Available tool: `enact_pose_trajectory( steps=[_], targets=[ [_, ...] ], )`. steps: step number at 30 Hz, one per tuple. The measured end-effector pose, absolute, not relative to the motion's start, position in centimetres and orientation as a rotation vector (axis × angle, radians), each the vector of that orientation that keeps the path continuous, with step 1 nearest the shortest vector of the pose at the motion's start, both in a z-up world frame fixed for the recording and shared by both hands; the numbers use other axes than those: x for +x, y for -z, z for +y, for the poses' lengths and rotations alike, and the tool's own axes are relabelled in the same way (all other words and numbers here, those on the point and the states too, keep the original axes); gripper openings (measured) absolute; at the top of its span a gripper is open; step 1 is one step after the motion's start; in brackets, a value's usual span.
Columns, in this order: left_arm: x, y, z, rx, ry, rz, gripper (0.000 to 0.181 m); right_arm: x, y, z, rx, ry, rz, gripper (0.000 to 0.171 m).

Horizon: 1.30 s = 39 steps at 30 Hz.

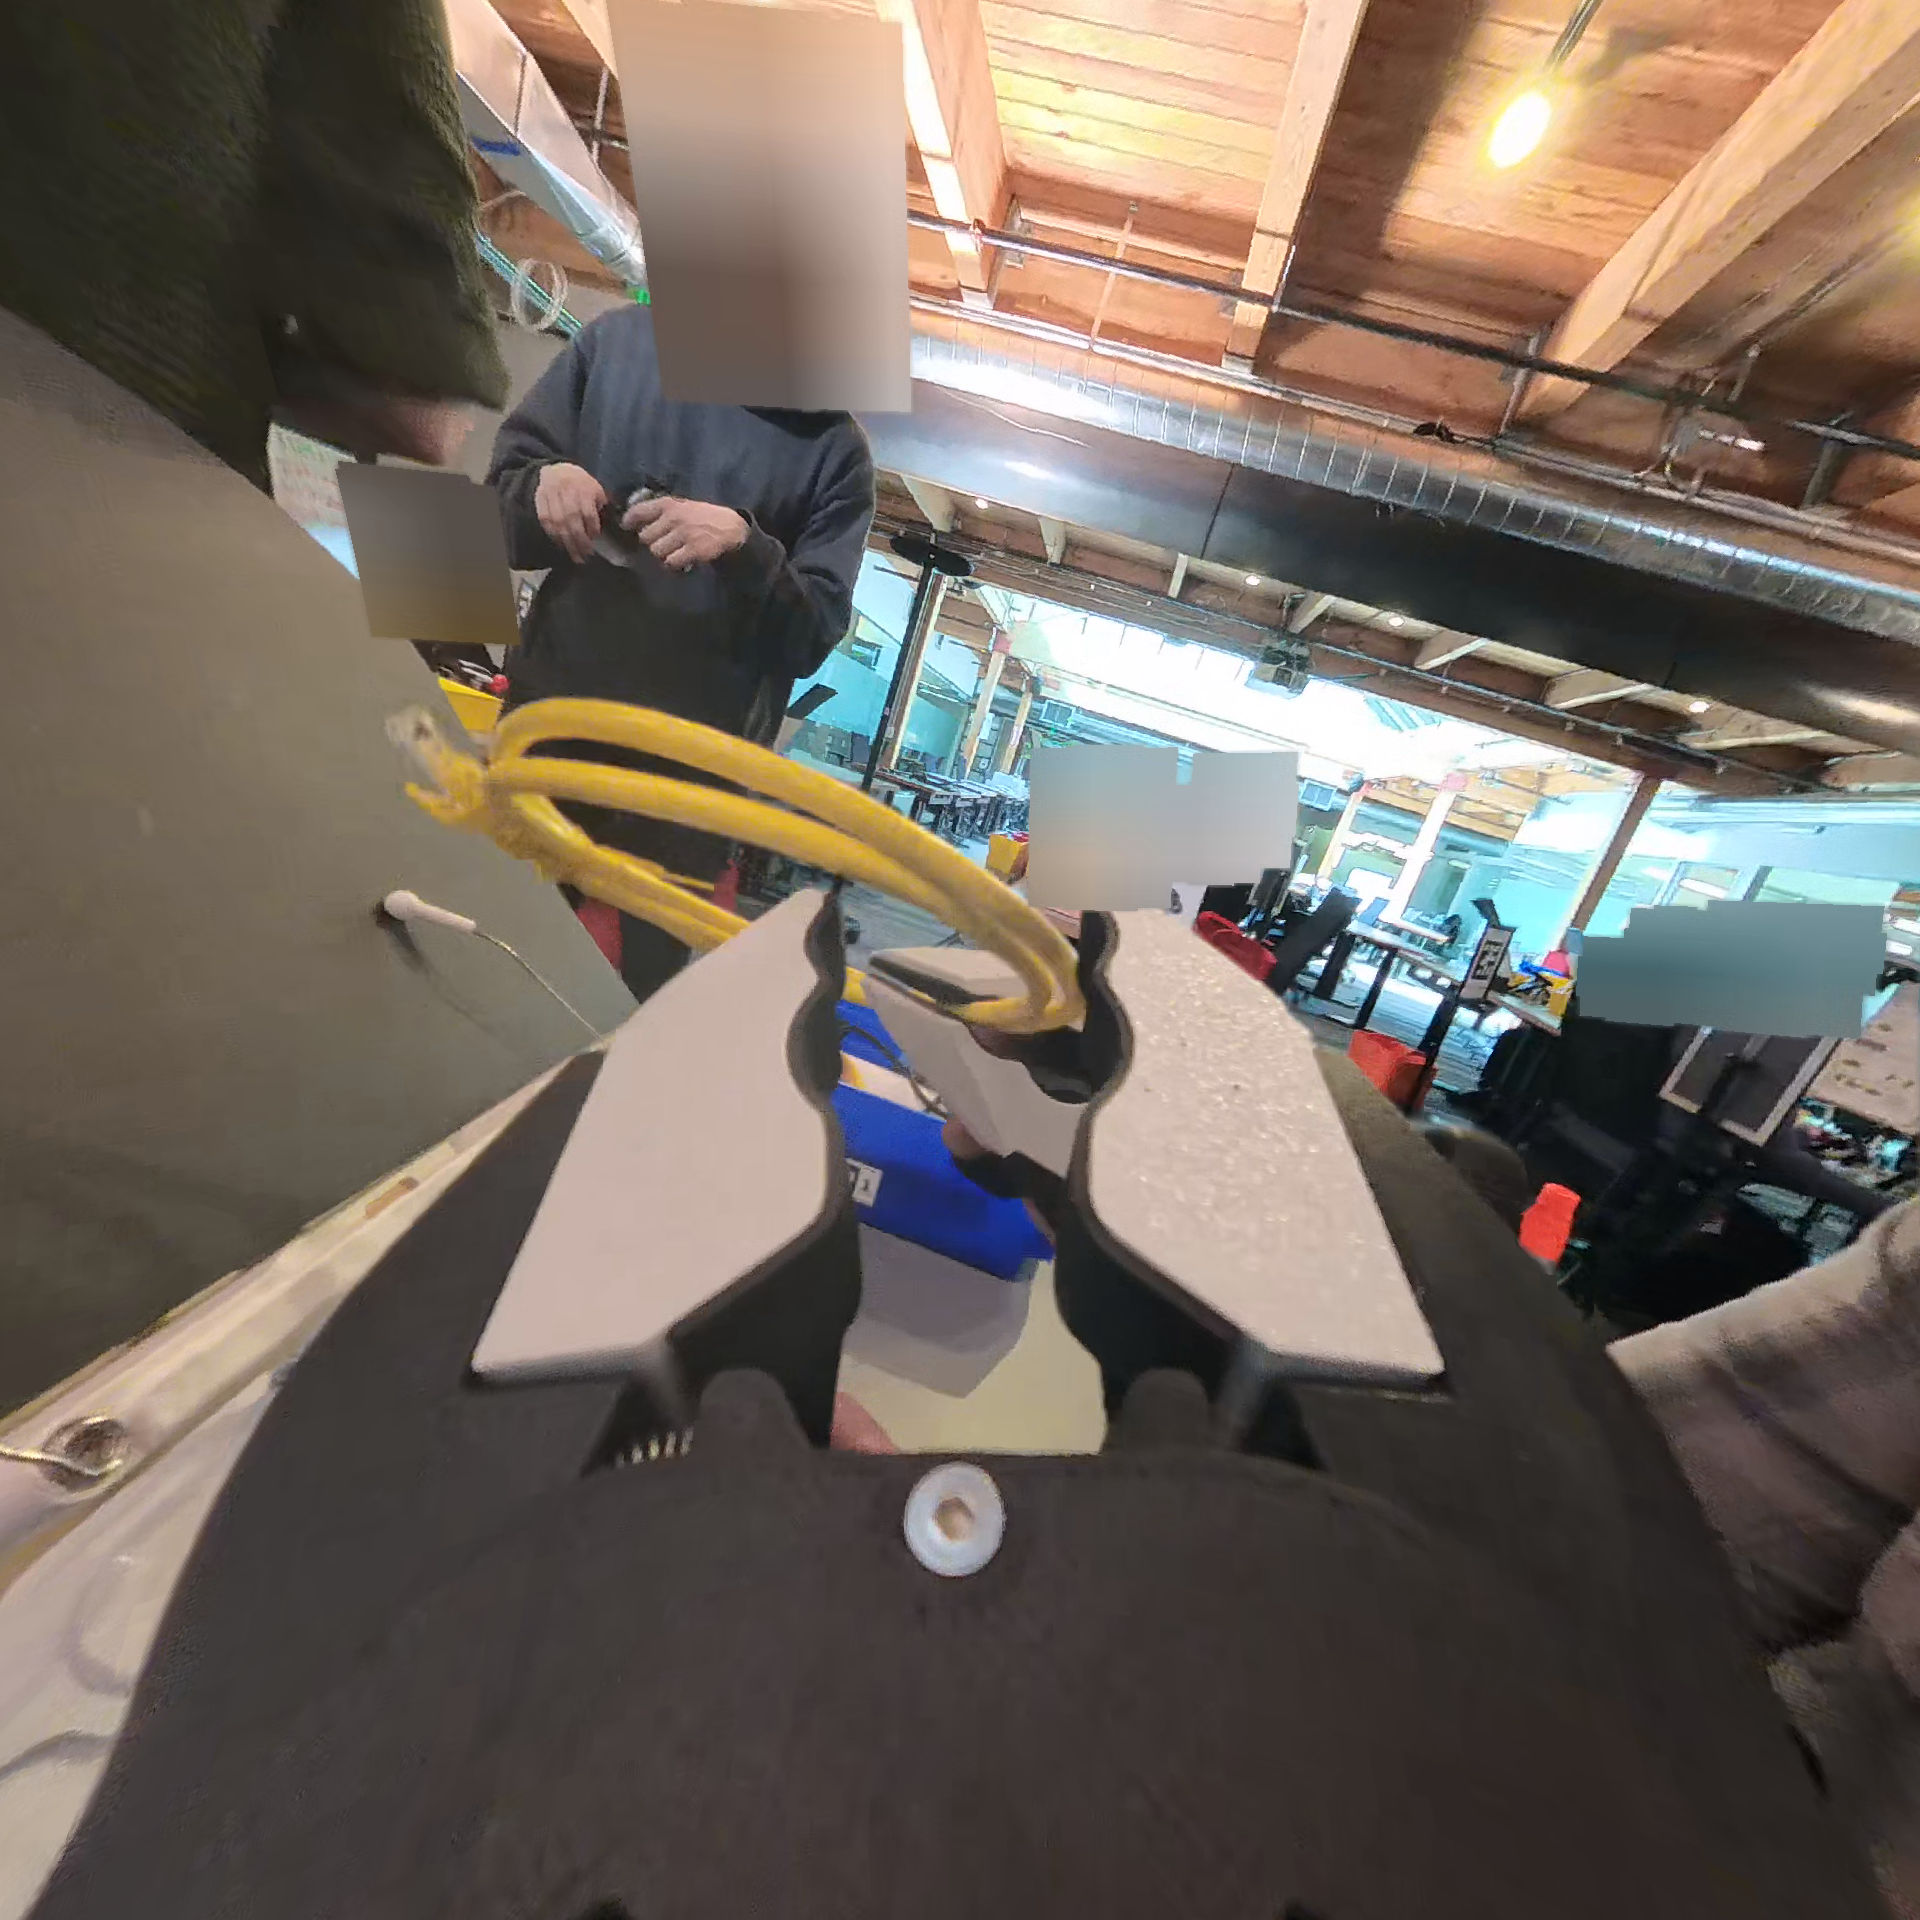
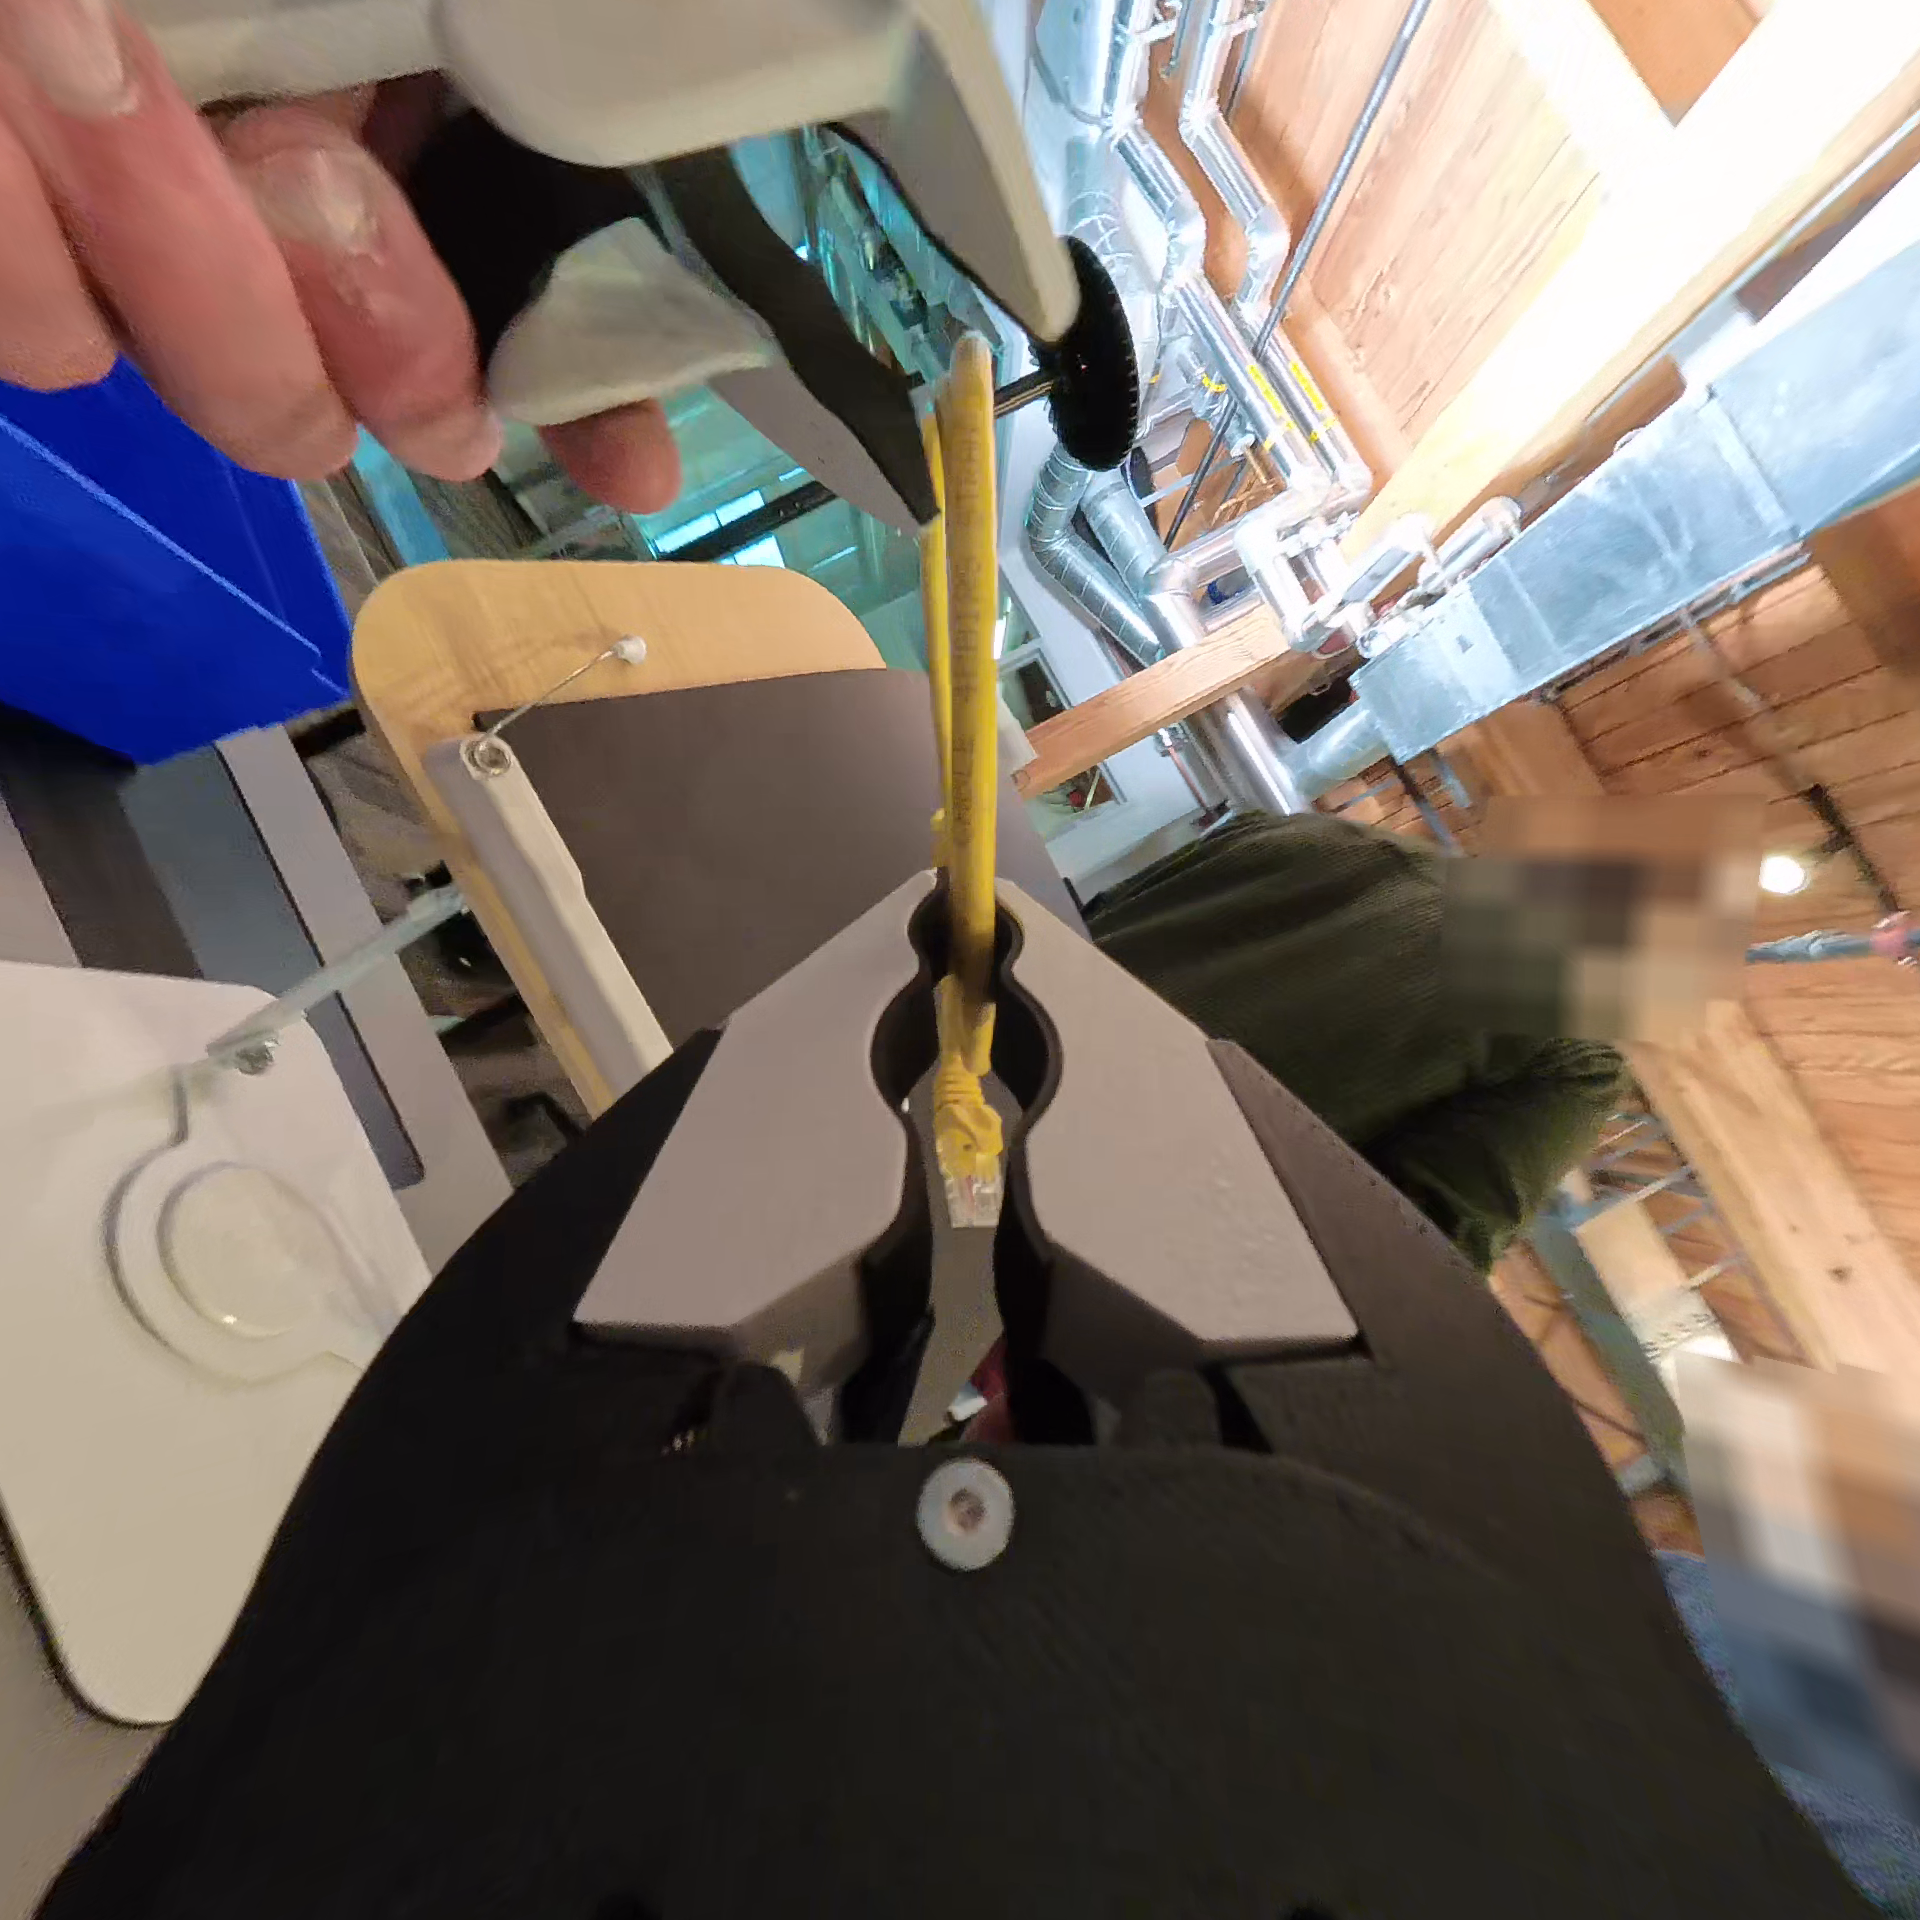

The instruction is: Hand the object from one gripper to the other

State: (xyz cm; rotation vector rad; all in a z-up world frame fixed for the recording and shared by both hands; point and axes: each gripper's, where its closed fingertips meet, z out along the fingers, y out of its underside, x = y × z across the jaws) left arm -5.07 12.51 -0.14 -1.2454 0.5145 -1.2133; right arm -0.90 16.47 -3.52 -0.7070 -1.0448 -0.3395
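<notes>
A coiled yellow network cable (image 1: pixel 727 769) is held up in the air. In the left wrist view my left gripper (image 1: pixel 961 920) is open. The cable's loop end lies against its right-hand finger (image 1: pixel 1195 1091), and the left-hand finger stands clear. Grey fingertips of my right gripper (image 1: pixel 940 1023) show between the left fingers, closed on the cable strands. In the right wrist view my right gripper (image 2: pixel 968 888) is shut on the cable (image 2: pixel 966 644), with a clear plug (image 2: pixel 971 1184) inside its jaws. The cable's far end sits between the spread fingers of the left gripper (image 2: pixel 987 416).
A person's hand (image 2: pixel 260 260) holds the left gripper. A blue bin (image 1: pixel 935 1205) sits below, also showing in the right wrist view (image 2: pixel 156 582). A grey panel (image 1: pixel 208 831) stands at the left. A person in a dark hoodie (image 1: pixel 675 582) stands behind. A green sleeve (image 2: pixel 1299 987) is at the right.
</notes>
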Motion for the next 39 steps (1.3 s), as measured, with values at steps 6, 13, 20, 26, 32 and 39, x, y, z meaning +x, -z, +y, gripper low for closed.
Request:
enact_pose_trajectory(
  steps=[6,13,20,26,32,39],
  targets=[
    [-5.4,-0.2,11.9,-1.255,1.079,0.627,0.047,0.5,3.1,16.2,-0.817,0.128,-1.13,0.0],
    [-5.4,-0.3,11.2,-1.252,0.946,0.72,0.046,9.4,0.0,18.0,-1.093,-0.074,-0.987,0.0],
    [-4.7,0.5,11.6,-1.264,0.854,0.746,0.042,24.1,0.1,22.0,-1.39,-0.215,-0.531,0.0],
    [-4.5,1.3,12.2,-1.28,0.826,0.745,0.038,31.4,5.8,25.2,-1.572,-0.403,-0.254,0.0],
    [-4.5,1.9,12.7,-1.298,0.806,0.75,0.039,34.2,12.2,27.4,-1.709,-0.66,-0.012,0.0],
    [-4.4,2.4,13.0,-1.316,0.8,0.76,0.039,37.8,16.5,28.2,-1.906,-0.342,0.07,0.007]
  ],
)
